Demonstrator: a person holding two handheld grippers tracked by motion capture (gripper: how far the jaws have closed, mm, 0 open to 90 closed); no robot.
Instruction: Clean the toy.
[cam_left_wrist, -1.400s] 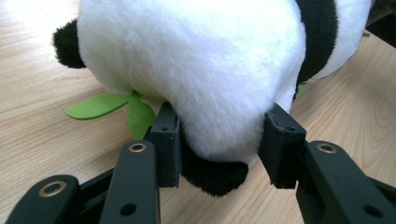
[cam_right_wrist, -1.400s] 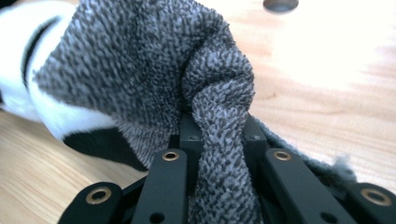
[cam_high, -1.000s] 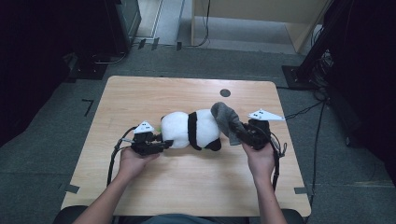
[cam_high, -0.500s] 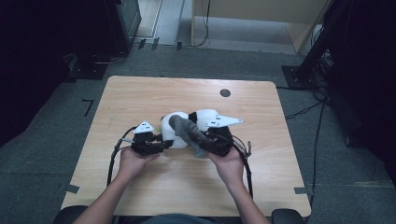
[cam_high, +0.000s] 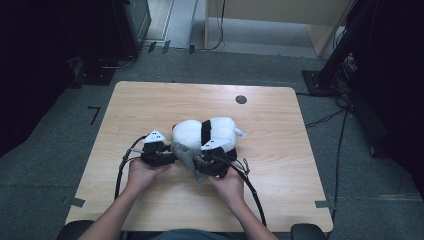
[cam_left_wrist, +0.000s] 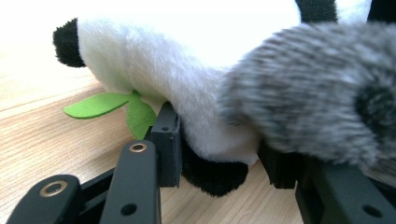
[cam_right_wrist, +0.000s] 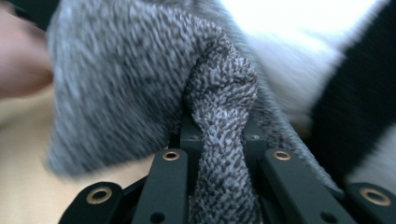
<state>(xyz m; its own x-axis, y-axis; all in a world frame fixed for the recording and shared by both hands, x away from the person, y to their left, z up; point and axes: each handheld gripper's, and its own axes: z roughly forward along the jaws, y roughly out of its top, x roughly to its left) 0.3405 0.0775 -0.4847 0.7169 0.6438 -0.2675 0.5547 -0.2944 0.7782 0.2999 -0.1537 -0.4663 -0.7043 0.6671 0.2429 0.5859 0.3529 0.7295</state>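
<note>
**Both grippers closed on soft things near front of table**

I see the panda plush (cam_high: 207, 132) lying on its side approx. in the middle of the wooden table (cam_high: 280, 165), a bit toward the front edge. My left gripper (cam_high: 170, 156) is at the plush's front-left end. In the left gripper view its jaws stand narrow and clamp a black paw (cam_left_wrist: 212, 175) of the plush between the pads; white fur bulges just above them. A green felt leaf (cam_left_wrist: 109, 106) sticks out under the plush, just beside the left jaw, resting on the wood.

My right gripper (cam_high: 197, 162) holds the grey knit cloth (cam_high: 186, 159). In the right gripper view the jaws are nearly together and a twisted fold of the cloth (cam_right_wrist: 219, 135) is pinched between them; the rest spreads up and to the left. The cloth touches the plush's front side, between both grippers.

Labels: a small white tag (cam_high: 240, 133) at the plush's right end, writing too small to read. No brand I can make out.
</note>
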